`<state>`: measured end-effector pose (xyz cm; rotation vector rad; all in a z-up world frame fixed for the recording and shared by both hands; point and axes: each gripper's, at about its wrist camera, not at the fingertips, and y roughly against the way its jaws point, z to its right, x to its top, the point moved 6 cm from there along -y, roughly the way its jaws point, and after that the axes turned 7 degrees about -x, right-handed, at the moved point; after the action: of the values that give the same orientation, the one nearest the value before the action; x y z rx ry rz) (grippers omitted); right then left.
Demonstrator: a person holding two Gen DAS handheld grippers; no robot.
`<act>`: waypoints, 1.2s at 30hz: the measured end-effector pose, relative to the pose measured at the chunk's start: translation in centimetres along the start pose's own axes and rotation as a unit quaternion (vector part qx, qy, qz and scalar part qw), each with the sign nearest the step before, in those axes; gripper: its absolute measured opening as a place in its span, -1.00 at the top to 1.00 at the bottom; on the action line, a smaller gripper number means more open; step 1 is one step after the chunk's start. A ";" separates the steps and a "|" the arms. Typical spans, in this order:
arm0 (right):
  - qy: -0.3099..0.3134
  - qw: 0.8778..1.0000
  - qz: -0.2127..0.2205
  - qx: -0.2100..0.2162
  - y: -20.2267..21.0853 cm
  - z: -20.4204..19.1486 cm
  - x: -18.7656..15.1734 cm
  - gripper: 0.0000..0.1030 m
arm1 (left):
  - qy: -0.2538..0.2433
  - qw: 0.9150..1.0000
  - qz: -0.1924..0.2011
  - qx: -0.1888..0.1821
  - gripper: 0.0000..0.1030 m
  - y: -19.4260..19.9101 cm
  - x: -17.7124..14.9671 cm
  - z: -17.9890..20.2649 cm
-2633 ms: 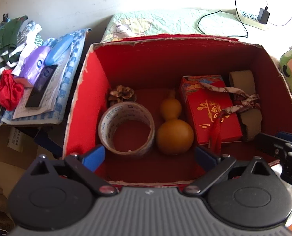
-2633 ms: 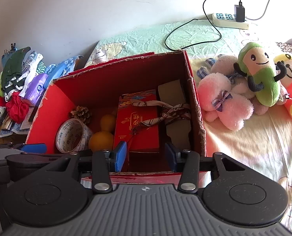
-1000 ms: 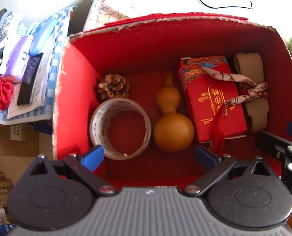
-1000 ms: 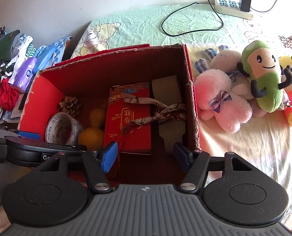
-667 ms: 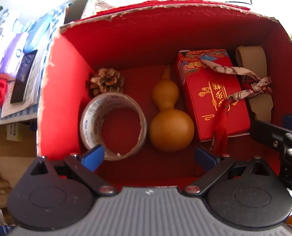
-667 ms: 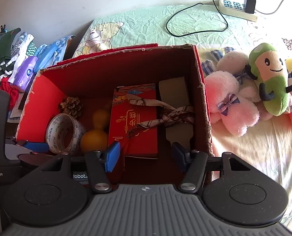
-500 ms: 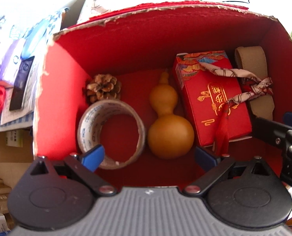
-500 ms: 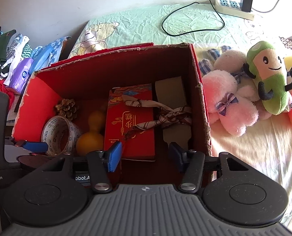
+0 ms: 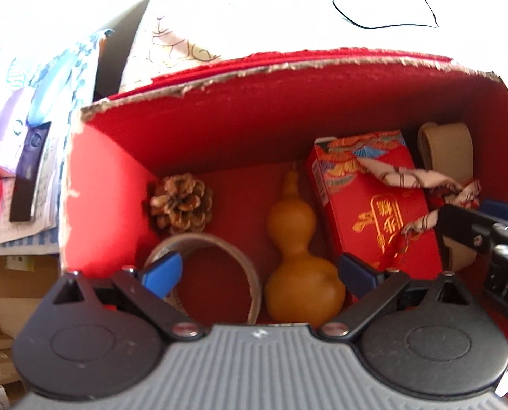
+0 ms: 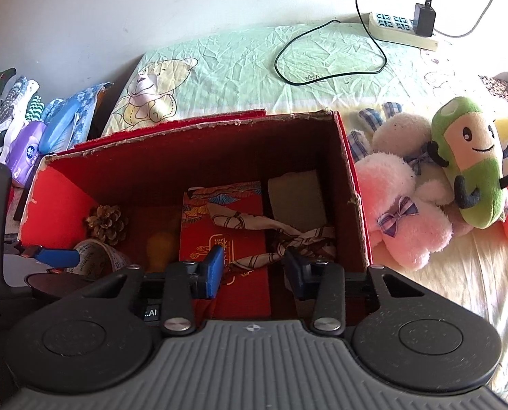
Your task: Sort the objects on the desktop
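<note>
Both grippers hover in the red cardboard box (image 10: 353, 205), left gripper (image 9: 259, 271) wide apart, right gripper (image 10: 254, 266) just narrowing around the patterned ribbon (image 10: 254, 225), which may slip free.

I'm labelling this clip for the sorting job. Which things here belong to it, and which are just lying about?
Job:
red box
pine cone
tape roll
gourd
red gift box
patterned ribbon

Lying about:
plush toys
power strip
black cable
</note>
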<state>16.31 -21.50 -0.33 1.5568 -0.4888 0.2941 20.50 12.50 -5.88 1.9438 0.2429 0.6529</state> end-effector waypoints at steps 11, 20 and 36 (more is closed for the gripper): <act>-0.011 1.000 -0.015 0.003 -1.3 -0.2 0.7 0.19 | 0.013 1.000 -0.024 -0.015 -0.92 -1.2 -0.3 0.7; -0.010 0.999 -0.028 0.013 -1.0 0.1 -0.2 0.25 | 0.008 1.000 -0.020 0.004 -0.91 -0.4 -1.1 1.2; -0.013 1.000 -0.020 0.008 -0.5 0.1 -0.8 0.25 | 0.023 1.000 -0.011 -0.003 -0.92 0.4 -2.7 1.6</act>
<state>15.79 -21.53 -1.15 1.5865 -0.4771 0.2484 19.08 9.91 -6.98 1.9196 0.2904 0.6842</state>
